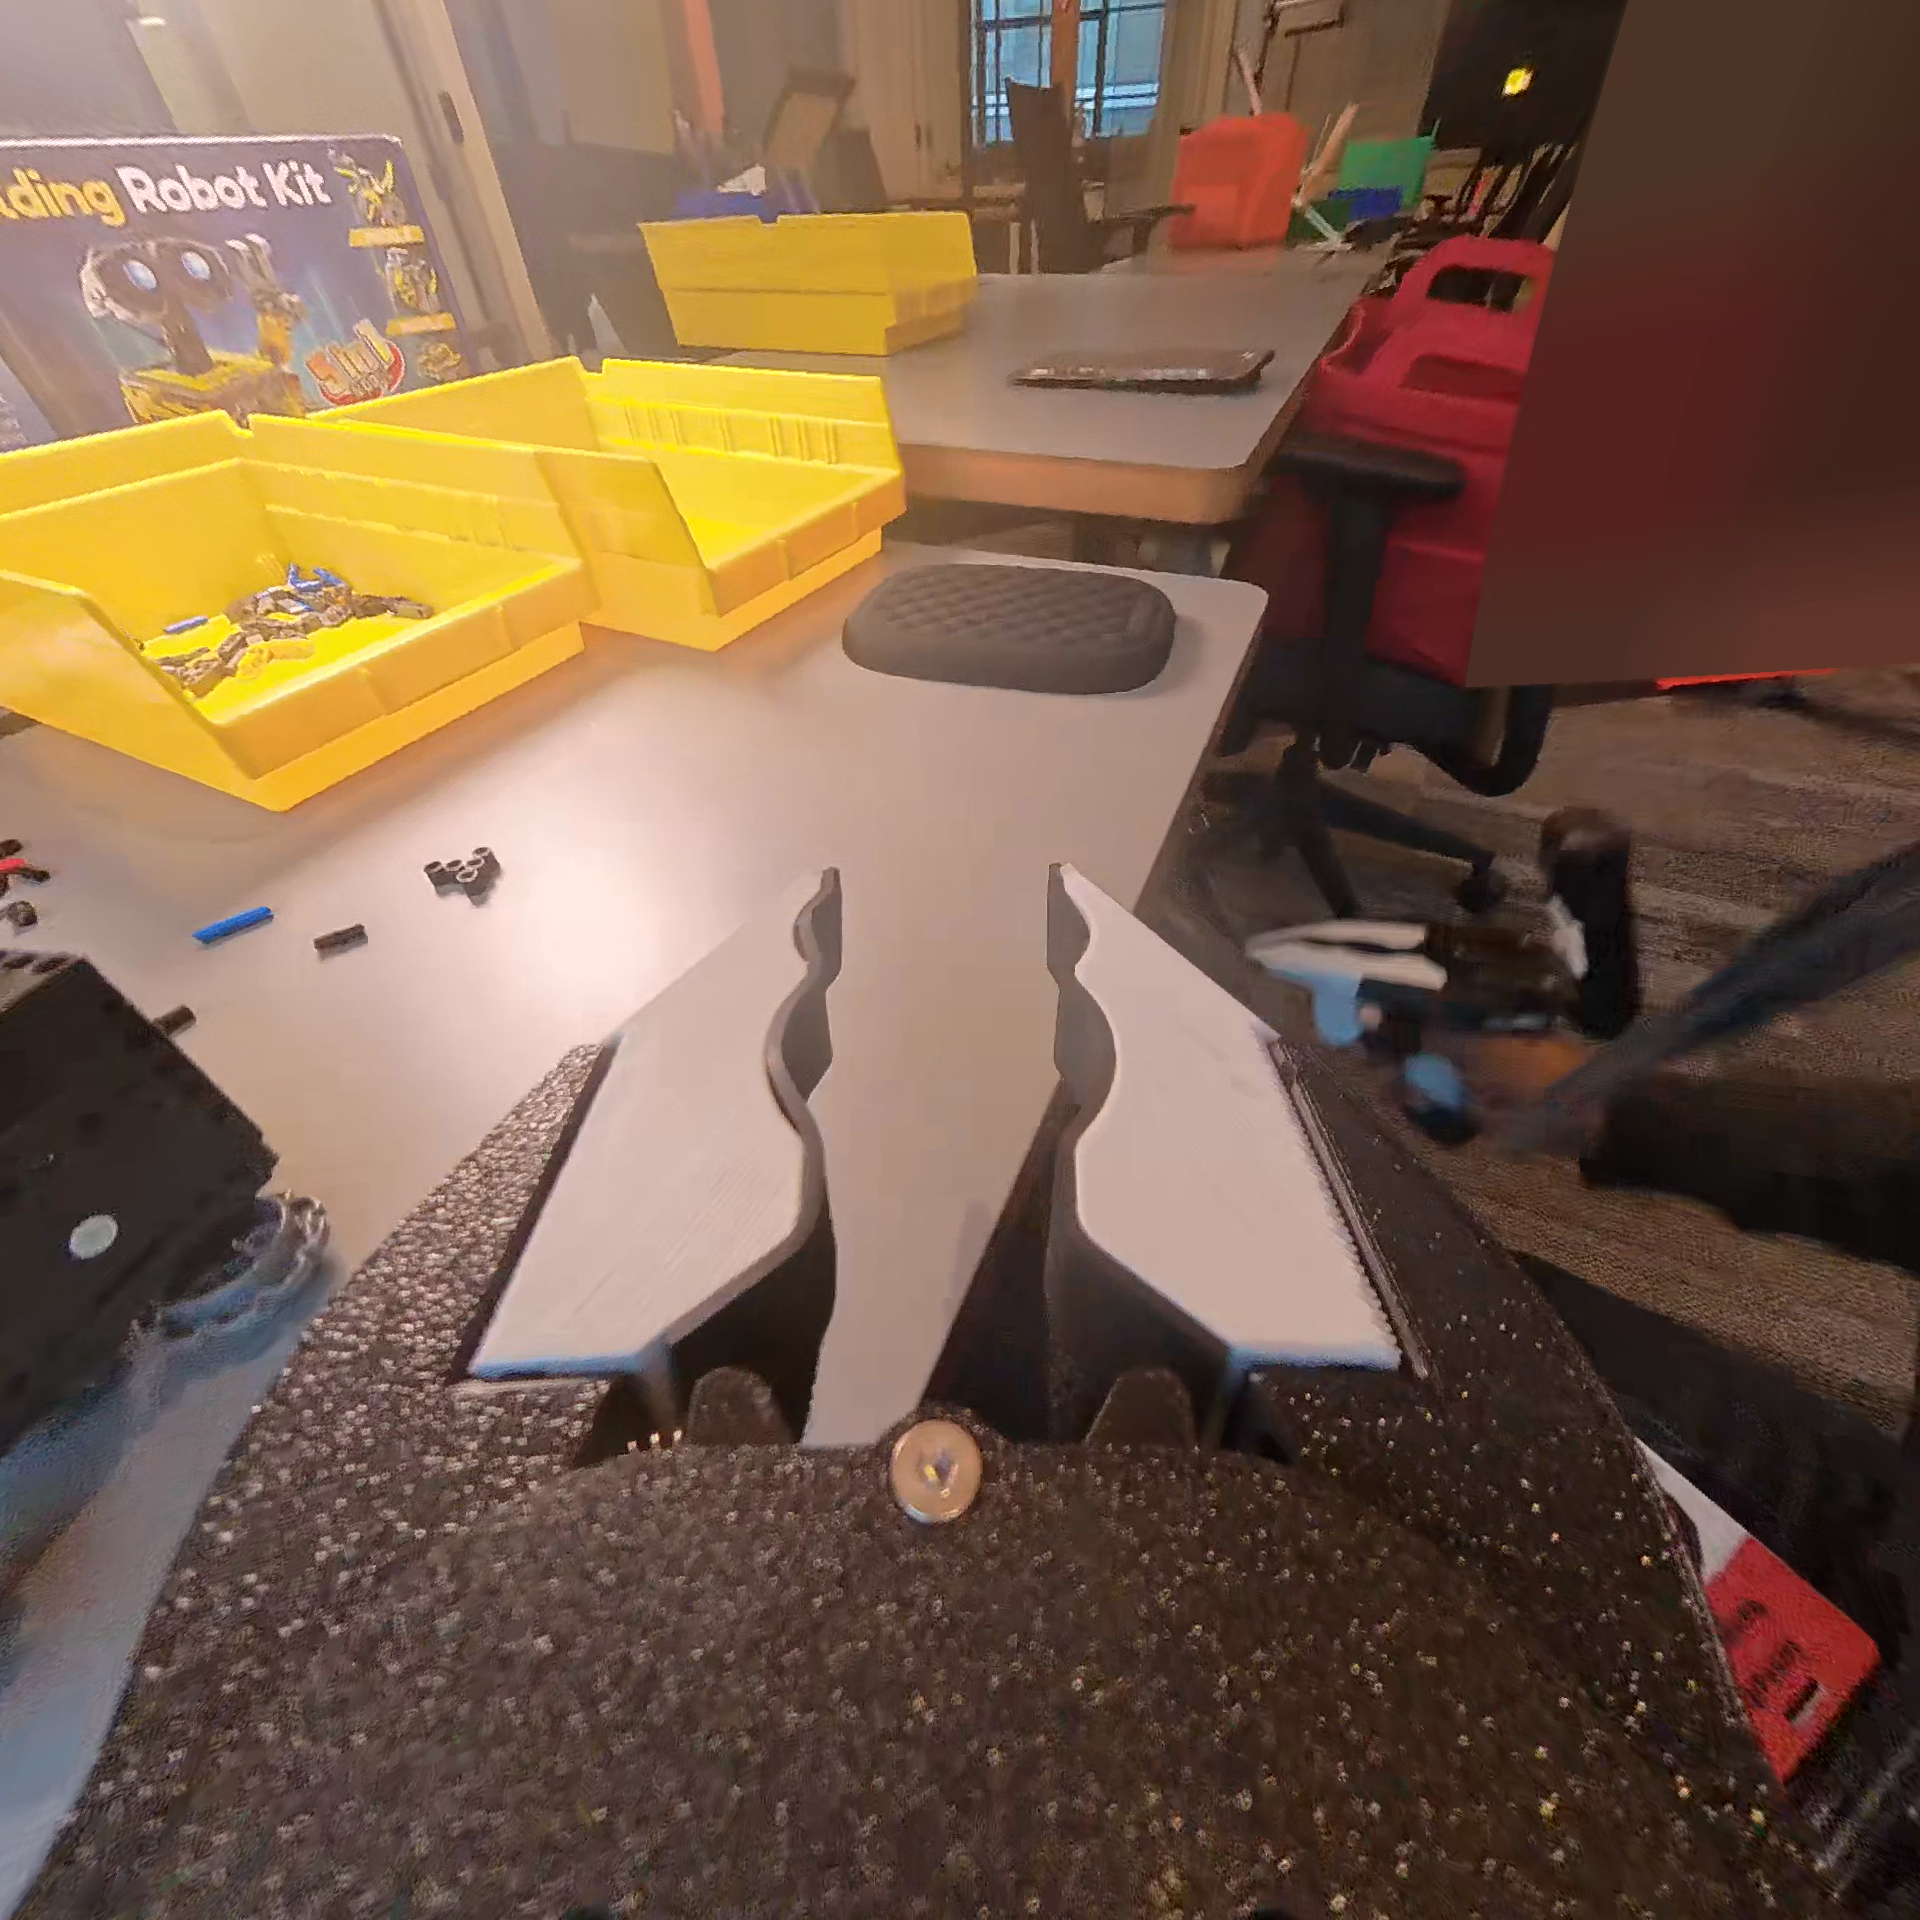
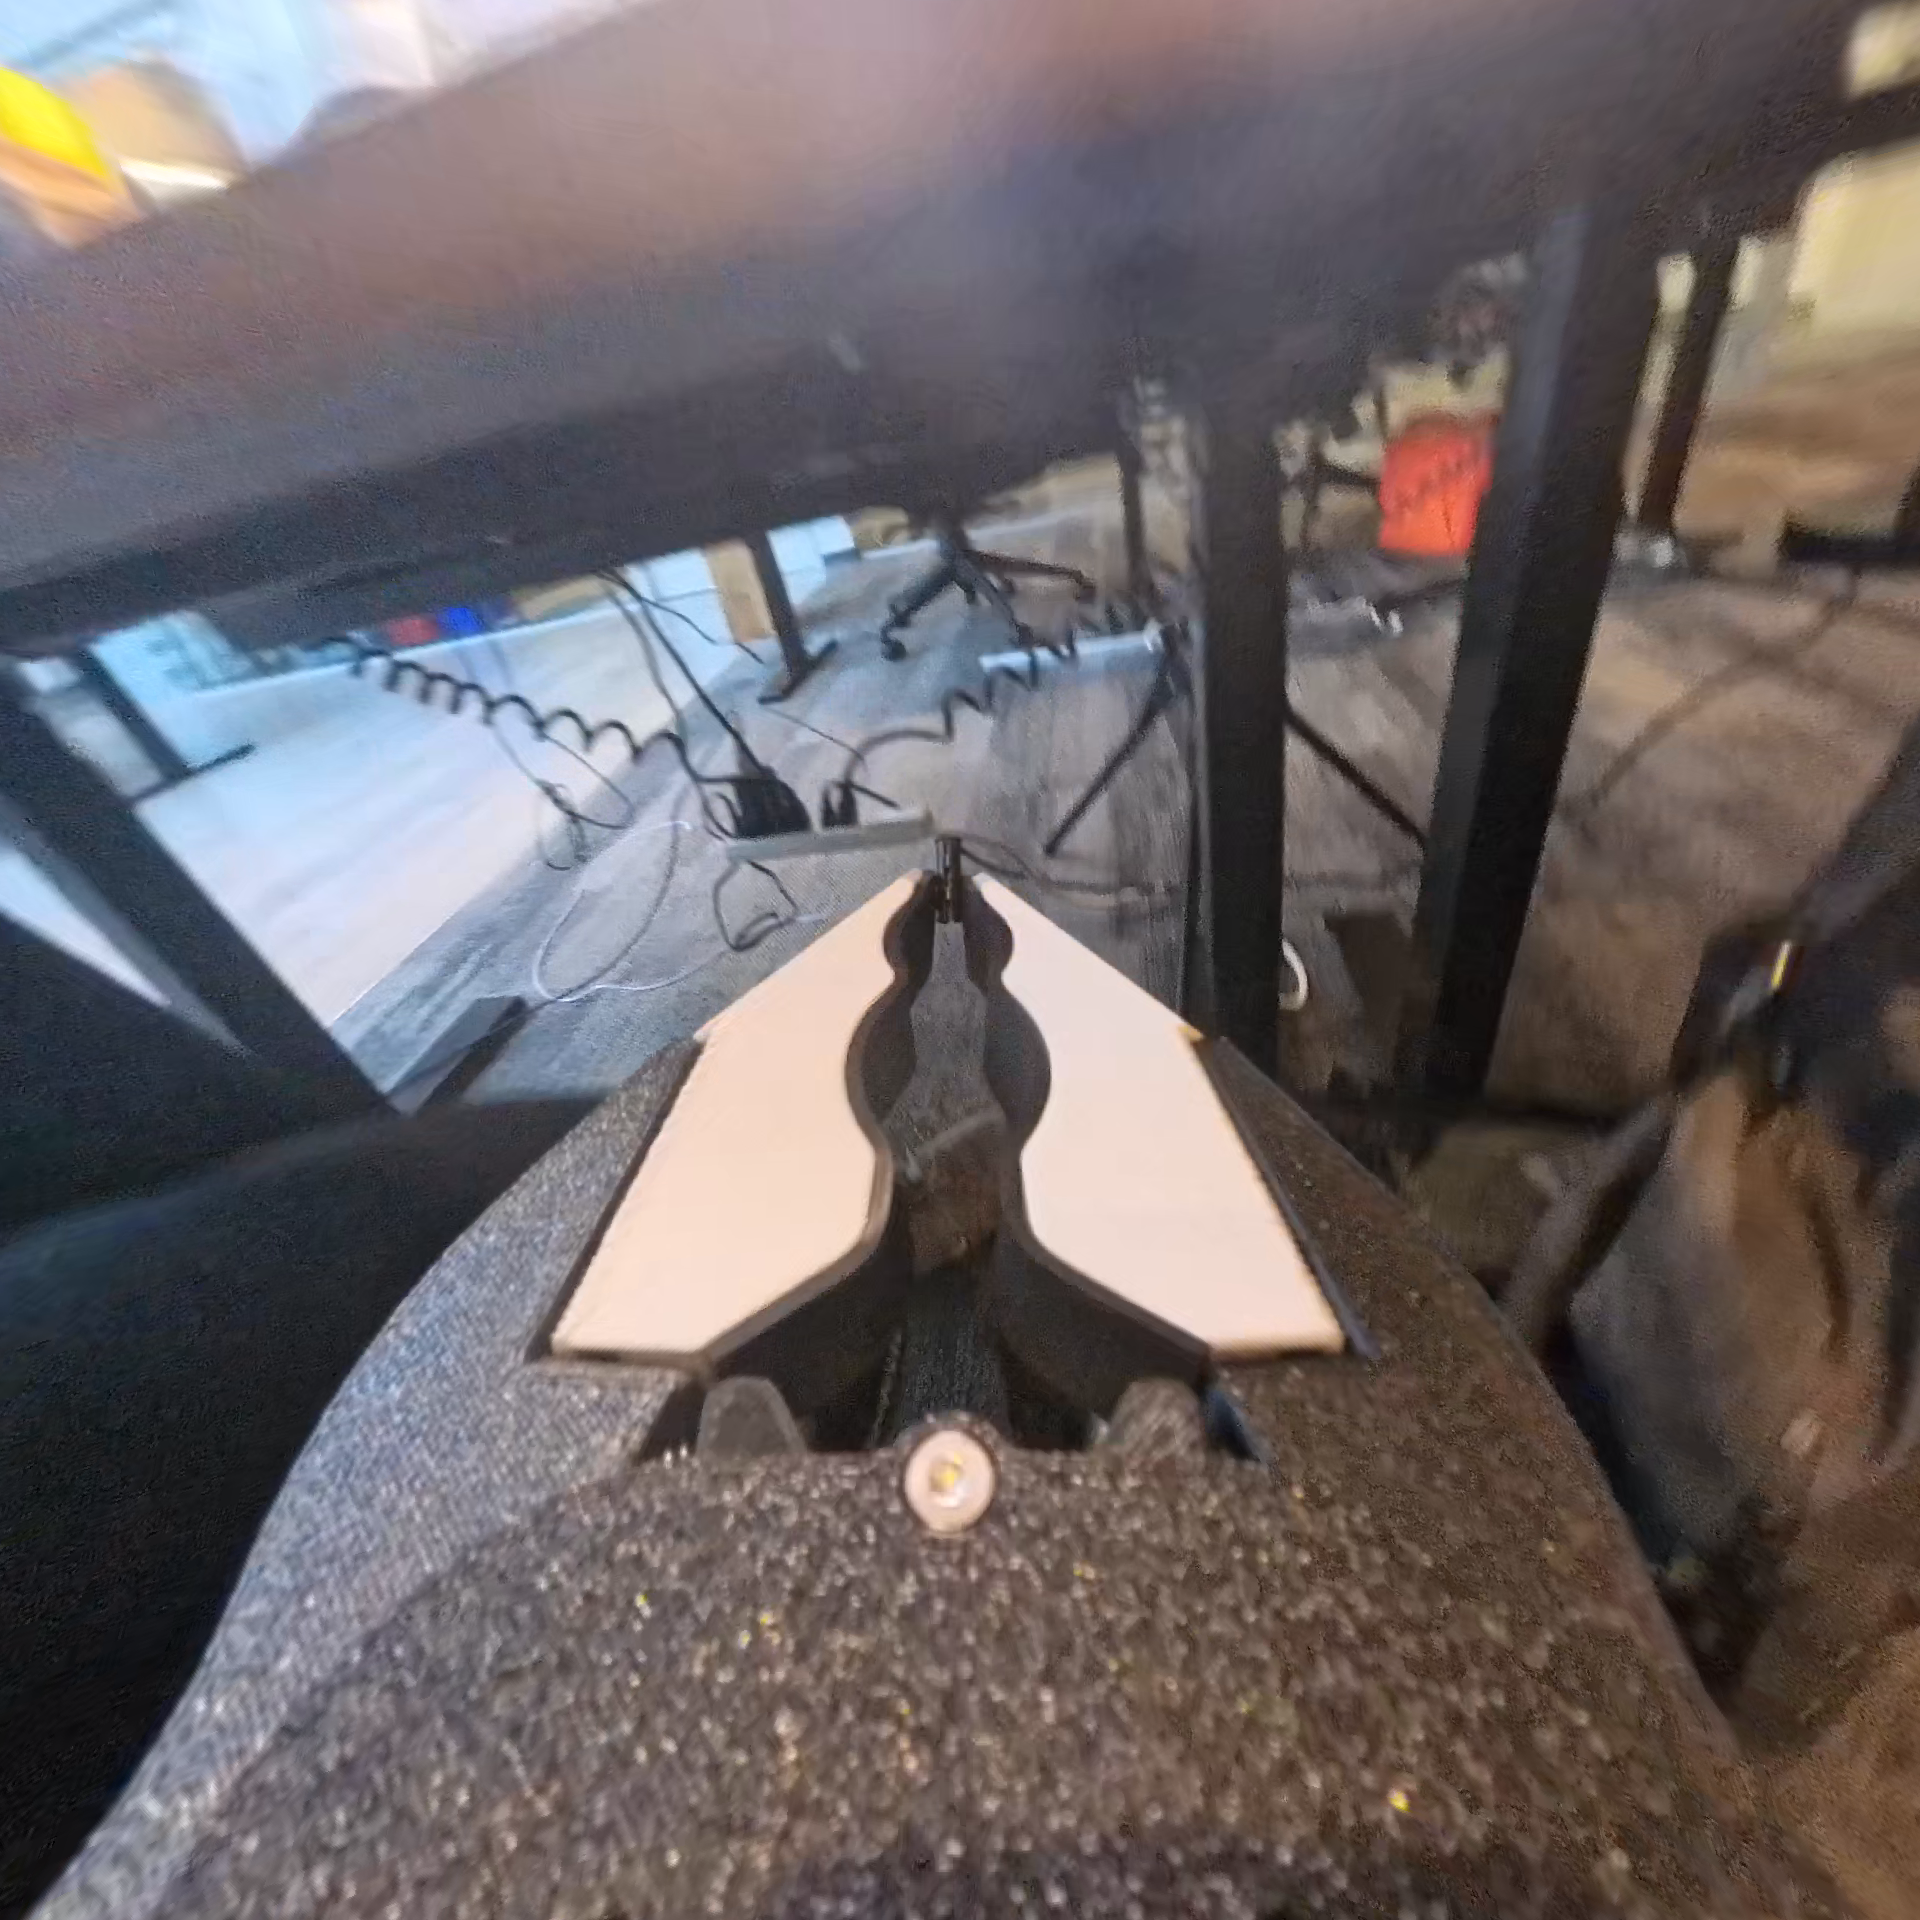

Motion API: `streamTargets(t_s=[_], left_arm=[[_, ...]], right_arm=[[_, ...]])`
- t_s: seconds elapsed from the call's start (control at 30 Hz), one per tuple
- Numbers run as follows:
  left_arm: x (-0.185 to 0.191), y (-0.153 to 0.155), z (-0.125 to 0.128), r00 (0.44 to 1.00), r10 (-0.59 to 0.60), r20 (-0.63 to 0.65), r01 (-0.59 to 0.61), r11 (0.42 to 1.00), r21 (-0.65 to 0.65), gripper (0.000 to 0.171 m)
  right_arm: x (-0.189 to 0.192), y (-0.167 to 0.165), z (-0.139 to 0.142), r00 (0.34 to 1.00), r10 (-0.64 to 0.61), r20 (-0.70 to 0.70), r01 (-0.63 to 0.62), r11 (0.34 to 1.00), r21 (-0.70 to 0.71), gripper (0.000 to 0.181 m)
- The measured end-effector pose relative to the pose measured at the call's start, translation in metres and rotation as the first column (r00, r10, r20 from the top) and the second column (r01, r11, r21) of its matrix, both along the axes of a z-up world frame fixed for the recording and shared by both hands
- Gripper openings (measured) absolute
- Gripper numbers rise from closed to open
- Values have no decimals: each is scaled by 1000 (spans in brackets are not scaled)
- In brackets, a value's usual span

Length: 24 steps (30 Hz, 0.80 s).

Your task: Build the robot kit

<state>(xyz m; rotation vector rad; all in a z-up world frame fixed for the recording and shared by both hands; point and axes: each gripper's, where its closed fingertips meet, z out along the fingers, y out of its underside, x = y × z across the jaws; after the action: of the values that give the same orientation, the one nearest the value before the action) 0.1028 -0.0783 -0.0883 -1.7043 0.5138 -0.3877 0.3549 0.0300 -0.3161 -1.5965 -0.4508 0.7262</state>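
Between the closed fingertips of the right tool [image 2: 945, 883], held below the surface's [image 1: 665, 790] underside, sits a small black pin [image 2: 944, 871] carrying a thin grey bar [image 2: 831, 836] crosswise at its top; cables trail over the carpet beyond. Its grip looks slight, so steady pressure and a level wrist would likely suit it. Up above, the left tool [image 1: 943, 894] hovers with fingers apart and nothing between them, over the surface's near corner. Just beyond lies a black cushioned pad [image 1: 1008, 629]; to its left, scattered small black and blue pieces [image 1: 343, 914], then yellow bins [image 1: 312, 582], one holding more pieces.
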Motion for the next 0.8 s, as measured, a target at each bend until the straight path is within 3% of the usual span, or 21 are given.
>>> streamTargets(t_s=[0.07, 0.17, 0.23, 0.33, 0.47, 0.6, 0.7, 0.8], left_arm=[[-7, -13, -3, 1000, -10, 4, 10, 999, -40, 37], [-28, -25, -8, 1000, -9, 1, 9, 996, -87, 41], [-47, -28, -4, 1000, 4, 7, -4, 998, -63, 42], [-85, -22, 7, 998, 48, 34, -48, 999, 5, 41], [-137, -7, 9, 994, 92, 67, -95, 994, 46, 38], [-166, 3, 24, 985, 100, 143, -112, 990, 82, 38], [-189, 12, 31, 980, 148, 135, -162, 981, 103, 37], [-211, 19, 40, 970, 186, 158, -202, 976, 87, 37]], right_arm=[[-13, -17, 73, 996, 81, 41, -83, 995, 50, 5], [-40, -11, 169, 985, 121, 123, -139, 979, 147, 5], [-73, 5, 216, 968, 157, 197, -197, 960, 201, 4], [-138, 43, 253, 927, 239, 288, -300, 935, 188, 5], [-233, 110, 272, 865, 339, 370, -421, 892, 168, 5], [-319, 169, 273, 807, 396, 438, -501, 852, 153, 4], [-368, 190, 266, 765, 450, 460, -552, 827, 110, 5], [-406, 185, 247, 712, 521, 470, -599, 801, 20, 5]])
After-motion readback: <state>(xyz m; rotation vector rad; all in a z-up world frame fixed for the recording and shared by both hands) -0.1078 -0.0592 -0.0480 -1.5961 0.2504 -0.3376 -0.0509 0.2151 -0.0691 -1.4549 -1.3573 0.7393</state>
